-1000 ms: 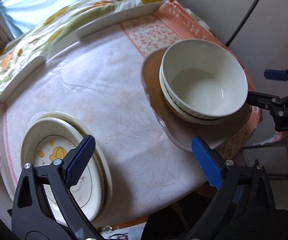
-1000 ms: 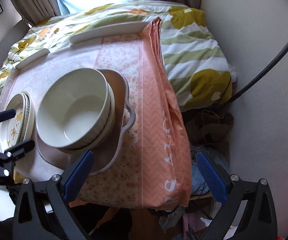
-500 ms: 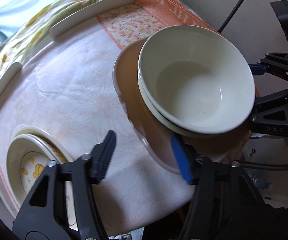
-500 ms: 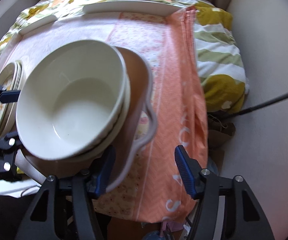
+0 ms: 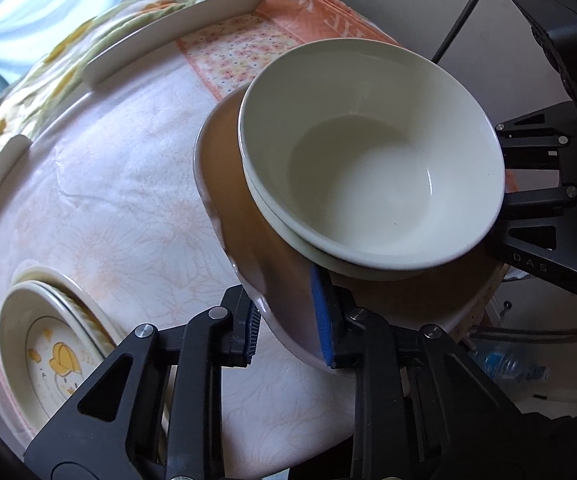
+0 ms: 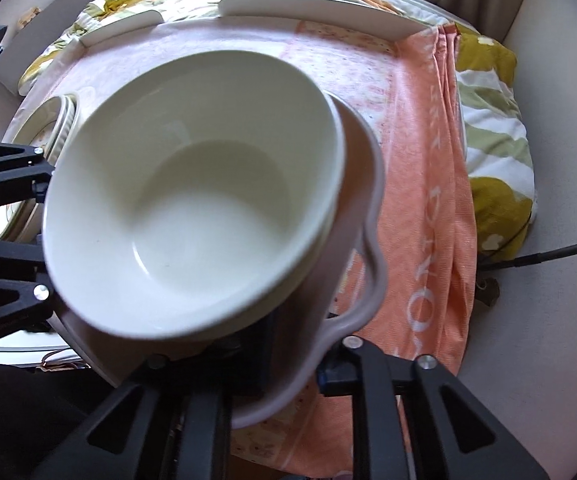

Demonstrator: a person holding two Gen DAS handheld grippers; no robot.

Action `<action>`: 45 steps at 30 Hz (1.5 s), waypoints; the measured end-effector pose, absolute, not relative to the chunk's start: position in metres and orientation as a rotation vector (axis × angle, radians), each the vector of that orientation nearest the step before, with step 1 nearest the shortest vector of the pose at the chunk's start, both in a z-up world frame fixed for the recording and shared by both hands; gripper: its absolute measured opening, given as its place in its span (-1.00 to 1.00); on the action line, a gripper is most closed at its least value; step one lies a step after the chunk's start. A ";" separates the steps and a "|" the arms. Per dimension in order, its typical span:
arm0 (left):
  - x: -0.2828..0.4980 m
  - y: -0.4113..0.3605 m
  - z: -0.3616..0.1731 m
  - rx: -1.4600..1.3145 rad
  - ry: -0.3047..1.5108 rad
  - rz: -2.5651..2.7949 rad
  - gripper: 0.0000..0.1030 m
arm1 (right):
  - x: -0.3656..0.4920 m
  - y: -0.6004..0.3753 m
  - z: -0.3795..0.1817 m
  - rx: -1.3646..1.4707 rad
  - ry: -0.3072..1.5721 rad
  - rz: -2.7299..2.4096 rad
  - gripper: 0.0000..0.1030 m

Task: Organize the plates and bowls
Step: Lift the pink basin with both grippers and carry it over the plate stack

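Note:
Two cream bowls (image 5: 368, 184) sit nested on a pinkish-brown plate (image 5: 224, 184) with a wavy rim. My left gripper (image 5: 286, 326) is closing on the plate's near-left rim, with one blue pad under it and one on its inner face. In the right wrist view, the bowls (image 6: 192, 216) fill the middle. There my right gripper (image 6: 292, 364) is closing on the plate (image 6: 368, 184) at its near rim, partly hidden under the bowls. Each gripper also shows in the other's view: the right gripper (image 5: 506, 178) and the left gripper (image 6: 36, 216). A stack of duck-print plates (image 5: 48, 352) lies at the table's left.
The round table (image 5: 120, 200) has a white floral cloth and raised white edge guards (image 5: 168, 36) at the back. An orange towel (image 6: 428, 200) hangs over its right side. Floral bedding (image 6: 496, 152) lies beyond, and a black cable (image 6: 548, 256) runs along the wall.
Both grippers came down toward the plate and went from wide open to closed on its rim, one on each side. The bowls now look much closer.

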State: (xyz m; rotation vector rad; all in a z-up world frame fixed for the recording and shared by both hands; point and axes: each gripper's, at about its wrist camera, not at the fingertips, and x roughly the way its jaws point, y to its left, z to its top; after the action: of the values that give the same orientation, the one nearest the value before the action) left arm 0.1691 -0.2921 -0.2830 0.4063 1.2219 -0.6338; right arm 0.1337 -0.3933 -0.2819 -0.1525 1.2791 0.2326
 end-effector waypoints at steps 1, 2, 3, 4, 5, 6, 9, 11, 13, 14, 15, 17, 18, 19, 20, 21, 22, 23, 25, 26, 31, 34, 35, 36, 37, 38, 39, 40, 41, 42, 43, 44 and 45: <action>0.170 -0.291 -0.283 0.395 1.221 -0.635 -0.61 | 0.133 -0.393 -0.282 -0.148 1.274 0.230 -0.77; 0.169 -0.291 -0.282 0.388 1.218 -0.636 -0.61 | 0.132 -0.393 -0.282 -0.138 1.270 0.230 -0.77; 0.168 -0.291 -0.282 0.390 1.213 -0.636 -0.61 | 0.131 -0.393 -0.281 -0.135 1.264 0.231 -0.77; 0.167 -0.291 -0.282 0.397 1.207 -0.635 -0.62 | 0.131 -0.393 -0.280 -0.138 1.260 0.231 -0.77; 0.166 -0.291 -0.282 0.404 1.200 -0.634 -0.62 | 0.131 -0.393 -0.280 -0.141 1.258 0.230 -0.77; 0.166 -0.291 -0.282 0.403 1.196 -0.635 -0.62 | 0.130 -0.392 -0.280 -0.142 1.255 0.228 -0.77; 0.166 -0.290 -0.279 0.395 1.181 -0.638 -0.63 | 0.128 -0.391 -0.278 -0.131 1.248 0.226 -0.77; 0.165 -0.291 -0.277 0.403 1.166 -0.635 -0.63 | 0.127 -0.392 -0.276 -0.128 1.240 0.226 -0.77; 0.165 -0.290 -0.273 0.400 1.150 -0.632 -0.63 | 0.127 -0.393 -0.273 -0.126 1.229 0.225 -0.77; 0.166 -0.289 -0.270 0.392 1.140 -0.634 -0.63 | 0.128 -0.394 -0.271 -0.123 1.223 0.226 -0.77; 0.166 -0.289 -0.267 0.388 1.132 -0.632 -0.63 | 0.128 -0.395 -0.269 -0.122 1.217 0.225 -0.77; 0.166 -0.288 -0.260 0.380 1.114 -0.626 -0.63 | 0.130 -0.394 -0.263 -0.132 1.205 0.224 -0.77; 0.166 -0.286 -0.256 0.373 1.101 -0.624 -0.64 | 0.130 -0.393 -0.258 -0.138 1.199 0.225 -0.77; 0.165 -0.284 -0.251 0.368 1.091 -0.619 -0.63 | 0.130 -0.392 -0.253 -0.144 1.191 0.226 -0.77; 0.165 -0.281 -0.246 0.362 1.081 -0.613 -0.63 | 0.131 -0.390 -0.249 -0.149 1.184 0.229 -0.77; 0.164 -0.278 -0.240 0.357 1.069 -0.602 -0.63 | 0.132 -0.387 -0.242 -0.155 1.173 0.235 -0.77; 0.162 -0.274 -0.235 0.353 1.061 -0.593 -0.63 | 0.133 -0.385 -0.237 -0.158 1.166 0.240 -0.76; 0.162 -0.269 -0.229 0.348 1.054 -0.583 -0.63 | 0.133 -0.382 -0.232 -0.162 1.160 0.245 -0.77; 0.160 -0.257 -0.219 0.330 1.037 -0.563 -0.63 | 0.134 -0.372 -0.221 -0.179 1.143 0.261 -0.77; 0.159 -0.249 -0.213 0.323 1.026 -0.550 -0.63 | 0.135 -0.367 -0.216 -0.189 1.133 0.269 -0.77; 0.157 -0.207 -0.194 0.295 1.004 -0.503 -0.64 | 0.139 -0.327 -0.194 -0.215 1.106 0.298 -0.77; 0.154 -0.177 -0.188 0.296 1.006 -0.486 -0.64 | 0.141 -0.297 -0.187 -0.218 1.100 0.315 -0.77; 0.152 -0.165 -0.187 0.298 1.008 -0.484 -0.64 | 0.140 -0.287 -0.186 -0.217 1.100 0.320 -0.77; 0.151 -0.153 -0.186 0.302 1.009 -0.482 -0.63 | 0.140 -0.275 -0.185 -0.214 1.100 0.325 -0.77; 0.151 -0.141 -0.186 0.306 1.013 -0.479 -0.63 | 0.141 -0.264 -0.186 -0.209 1.101 0.328 -0.77; 0.150 -0.132 -0.187 0.310 1.021 -0.473 -0.64 | 0.141 -0.254 -0.187 -0.202 1.103 0.330 -0.77; 0.150 -0.120 -0.188 0.313 1.026 -0.470 -0.64 | 0.141 -0.242 -0.188 -0.194 1.106 0.332 -0.77; 0.149 -0.110 -0.191 0.314 1.028 -0.466 -0.64 | 0.141 -0.231 -0.191 -0.186 1.109 0.336 -0.77; 0.150 -0.100 -0.193 0.316 1.033 -0.461 -0.64 | 0.142 -0.221 -0.193 -0.178 1.114 0.340 -0.77; 0.149 -0.091 -0.197 0.317 1.039 -0.456 -0.64 | 0.143 -0.211 -0.196 -0.176 1.118 0.344 -0.77; 0.149 -0.082 -0.201 0.314 1.045 -0.452 -0.64 | 0.144 -0.202 -0.199 -0.177 1.121 0.347 -0.77; 0.150 -0.074 -0.206 0.312 1.052 -0.451 -0.64 | 0.145 -0.193 -0.202 -0.177 1.125 0.348 -0.77; 0.151 -0.067 -0.210 0.309 1.060 -0.452 -0.64 | 0.146 -0.187 -0.205 -0.177 1.129 0.348 -0.77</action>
State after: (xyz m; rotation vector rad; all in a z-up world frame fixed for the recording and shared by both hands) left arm 0.1506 -0.0675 -0.2102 0.3090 1.0604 -0.4521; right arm 0.1456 -0.1872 -0.2048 -0.1765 1.1292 0.3477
